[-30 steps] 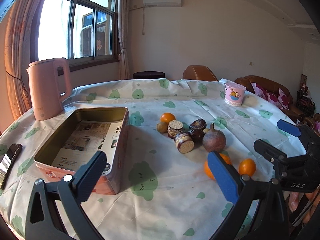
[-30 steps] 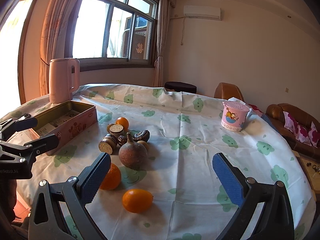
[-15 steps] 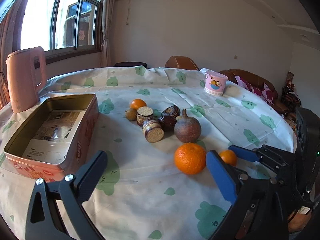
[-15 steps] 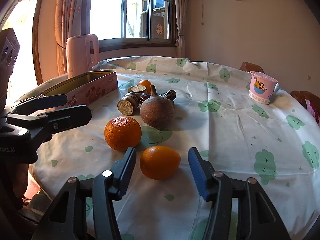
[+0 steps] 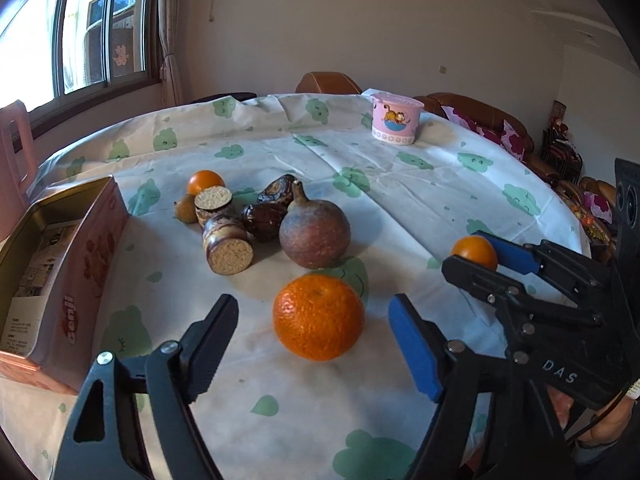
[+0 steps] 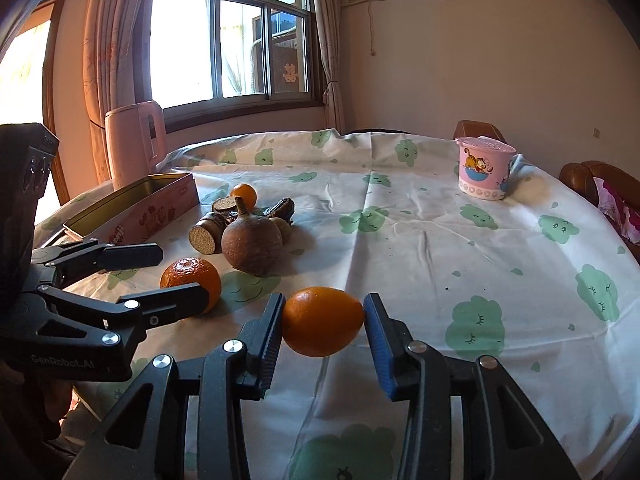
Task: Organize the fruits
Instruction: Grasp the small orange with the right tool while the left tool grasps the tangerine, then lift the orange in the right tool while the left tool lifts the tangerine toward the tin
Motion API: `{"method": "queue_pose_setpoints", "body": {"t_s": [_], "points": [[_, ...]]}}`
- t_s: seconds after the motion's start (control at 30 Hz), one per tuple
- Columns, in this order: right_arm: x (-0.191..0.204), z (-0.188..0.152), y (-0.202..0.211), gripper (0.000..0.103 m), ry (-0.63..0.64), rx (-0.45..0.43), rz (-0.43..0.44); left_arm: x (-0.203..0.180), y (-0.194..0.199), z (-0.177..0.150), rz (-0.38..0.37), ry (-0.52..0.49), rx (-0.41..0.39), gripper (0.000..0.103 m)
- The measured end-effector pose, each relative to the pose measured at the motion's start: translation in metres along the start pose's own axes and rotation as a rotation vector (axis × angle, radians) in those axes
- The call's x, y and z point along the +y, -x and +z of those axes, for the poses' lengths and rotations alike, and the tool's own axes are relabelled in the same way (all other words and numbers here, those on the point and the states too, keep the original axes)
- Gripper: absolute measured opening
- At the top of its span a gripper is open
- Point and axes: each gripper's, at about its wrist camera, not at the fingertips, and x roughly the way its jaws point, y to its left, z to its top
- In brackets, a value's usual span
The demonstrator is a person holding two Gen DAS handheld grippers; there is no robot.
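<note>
Your left gripper (image 5: 312, 322) has its jaws spread wide on either side of the rough-skinned mandarin (image 5: 319, 317), which sits on the tablecloth (image 5: 400, 208); neither pad touches it. In the right wrist view one left finger crosses in front of that mandarin and hides its lower right edge.

Your right gripper (image 6: 322, 326) has its pads set against both ends of the smooth orange (image 6: 323, 321), pinching it. Whether the fruit rests on the cloth or hangs just clear of it you cannot tell from here. From the left wrist view only the top of this orange shows; the rest is behind the right gripper's black finger.

Beyond the mandarin stands the brown round fruit with a stem (image 5: 314, 236), and behind it a tight cluster: two cut cylindrical pieces (image 5: 228, 242), dark wrinkled fruits (image 5: 264, 220), a small yellowish fruit half hidden behind the cylinders, and a small orange (image 5: 206, 182) at the back.

The open pink tin (image 5: 86, 264) lies to the left, cut off by the frame edge, printed paper lining its bottom. The pink kettle (image 6: 134, 140) stands behind it; the pink cartoon cup (image 6: 484, 174) is well apart, far right.
</note>
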Motion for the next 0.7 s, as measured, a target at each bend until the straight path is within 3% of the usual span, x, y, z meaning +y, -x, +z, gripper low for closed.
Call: {"method": "queue_pose_setpoints", "body": {"t_s": [0.13, 0.3, 0.7], "points": [[-0.003, 0.002, 0.001, 0.042, -0.008, -0.007, -0.005, 0.002, -0.010, 0.000, -0.044, 0.018, 0.053, 0.049], [0.002, 0.004, 0.000, 0.042, 0.003, -0.014, 0.007, 0.005, -0.006, -0.003, -0.061, 0.028, 0.042, 0.049], [0.039, 0.026, -0.004, 0.042, 0.067, -0.060, 0.067, 0.026, 0.016, -0.004, 0.062, 0.020, -0.058, 0.049]]}}
